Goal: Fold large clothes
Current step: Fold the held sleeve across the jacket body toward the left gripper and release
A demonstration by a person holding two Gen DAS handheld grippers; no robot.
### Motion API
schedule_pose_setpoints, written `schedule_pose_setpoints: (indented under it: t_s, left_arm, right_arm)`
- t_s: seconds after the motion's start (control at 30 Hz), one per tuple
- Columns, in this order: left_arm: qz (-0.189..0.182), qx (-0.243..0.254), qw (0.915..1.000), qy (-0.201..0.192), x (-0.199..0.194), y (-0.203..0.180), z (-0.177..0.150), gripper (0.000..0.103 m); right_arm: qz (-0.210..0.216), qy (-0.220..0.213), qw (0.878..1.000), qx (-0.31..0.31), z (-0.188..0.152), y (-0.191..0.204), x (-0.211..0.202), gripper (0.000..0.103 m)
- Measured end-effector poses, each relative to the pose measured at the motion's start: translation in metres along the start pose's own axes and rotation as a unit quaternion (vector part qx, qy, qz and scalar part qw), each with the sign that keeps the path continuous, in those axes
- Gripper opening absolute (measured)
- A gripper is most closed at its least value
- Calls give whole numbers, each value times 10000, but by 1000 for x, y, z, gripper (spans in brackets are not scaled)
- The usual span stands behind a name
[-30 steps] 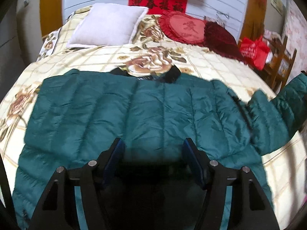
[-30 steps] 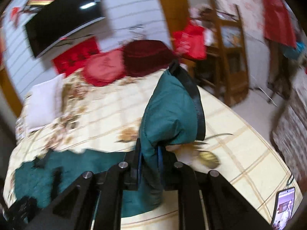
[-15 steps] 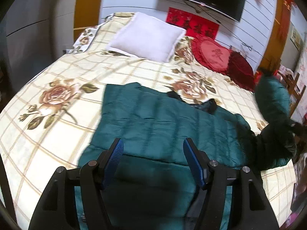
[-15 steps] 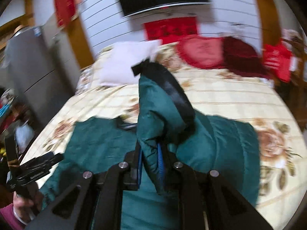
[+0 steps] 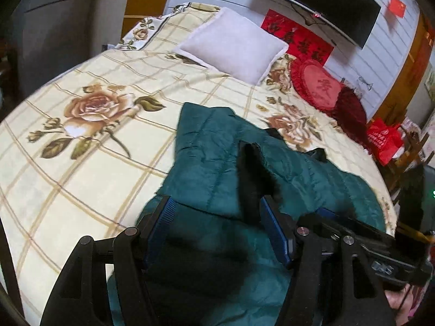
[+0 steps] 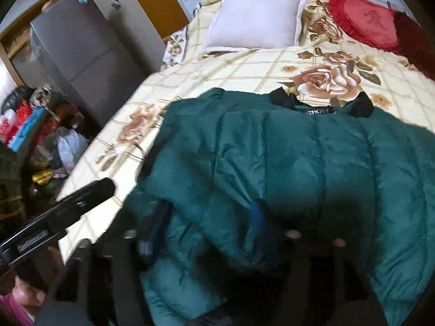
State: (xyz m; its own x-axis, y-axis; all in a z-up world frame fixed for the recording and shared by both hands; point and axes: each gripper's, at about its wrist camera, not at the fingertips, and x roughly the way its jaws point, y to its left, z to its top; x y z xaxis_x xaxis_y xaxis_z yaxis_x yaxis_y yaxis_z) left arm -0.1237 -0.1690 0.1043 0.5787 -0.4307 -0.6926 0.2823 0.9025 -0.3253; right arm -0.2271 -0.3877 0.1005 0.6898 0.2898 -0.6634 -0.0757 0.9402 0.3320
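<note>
Jaws of the left gripper [image 5: 221,228] stand wide apart with nothing between them, hovering just over the lower part of the teal puffer jacket [image 5: 217,168]; the right gripper [image 6: 209,228] is blurred in its own view, yet its blue pads sit apart, with a fold of the jacket [image 6: 299,157] bulging between them, and whether they touch the cloth cannot be told.

Lying on the bed [image 5: 89,141] over its cream, rose-printed cover, the jacket has its black collar [image 6: 320,103] turned toward the headboard end and its hem toward the cameras, so its long axis runs from the grippers up toward the white pillow [image 5: 233,44]. It is quilted in broad stitched panels, dark teal with a slight sheen. One sleeve is folded inward across the body, and its black cuff [image 5: 251,163] lies on the chest panels just ahead of the left gripper's right-hand pad. The cloth is puffy and creased, with a raised ridge where the folded part overlaps.

Beside the pillow rests a red heart-shaped cushion [image 5: 318,85], with a darker red one touching it
</note>
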Motion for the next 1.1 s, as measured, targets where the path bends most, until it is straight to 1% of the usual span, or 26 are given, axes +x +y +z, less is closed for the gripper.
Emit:
schedule_pose_setpoints:
  t_s: [0.1, 0.17, 0.23, 0.33, 0.47, 0.6, 0.67, 0.73, 0.77, 0.83, 0.87, 0.9, 0.97, 1.1]
  left_arm:
    - [-151, -43, 9999, 35, 8, -9, 2, 67]
    - [-199, -9, 9996, 204, 19, -18, 2, 67]
    - [-154, 59, 9990, 423, 33, -27, 0, 67]
    - [7, 226, 9984, 510, 48, -43, -5, 67]
    - [186, 435, 9976, 499, 57, -55, -11, 67]
    - [264, 559, 9972, 431, 59, -60, -14, 66]
    - [307, 610, 9969, 401, 61, -62, -14, 62]
    - [316, 672, 9967, 335, 60, -64, -13, 51]
    - [302, 696, 9966, 318, 59, -65, -13, 47]
    - [278, 773, 9963, 255, 57, -67, -11, 32]
    - [276, 834, 9959, 212, 55, -68, -9, 29]
    - [286, 933, 9951, 149, 52, -71, -7, 27]
    - [323, 1083, 9936, 3, 44, -76, -2, 26]
    - [245, 1122, 9927, -381, 24, -74, 21, 26]
  right_arm:
    - [-255, -194, 9994, -86, -1, -6, -31, 70]
    - [-397, -349, 9986, -57, -4, -17, -58, 71]
    - [-549, -457, 9974, 41, -5, -29, -82, 73]
    - [-688, -540, 9960, 199, -11, -50, -108, 74]
    - [-958, -520, 9935, 344, -25, -77, -123, 74]
    - [-1085, -462, 9915, 549, -34, -97, -128, 74]
    - [-1155, -448, 9905, 589, -37, -103, -129, 74]
    - [-1186, -448, 9900, 611, -39, -107, -130, 74]
    - [-1191, -445, 9899, 621, -40, -108, -130, 74]
    - [-1208, -429, 9897, 639, -40, -109, -128, 74]
    - [-1217, -426, 9896, 639, -41, -109, -128, 74]
    - [-1229, -426, 9895, 636, -40, -108, -127, 74]
    - [-1253, -432, 9892, 627, -39, -107, -128, 74]
    - [-1384, -505, 9874, 572, -34, -104, -130, 74]
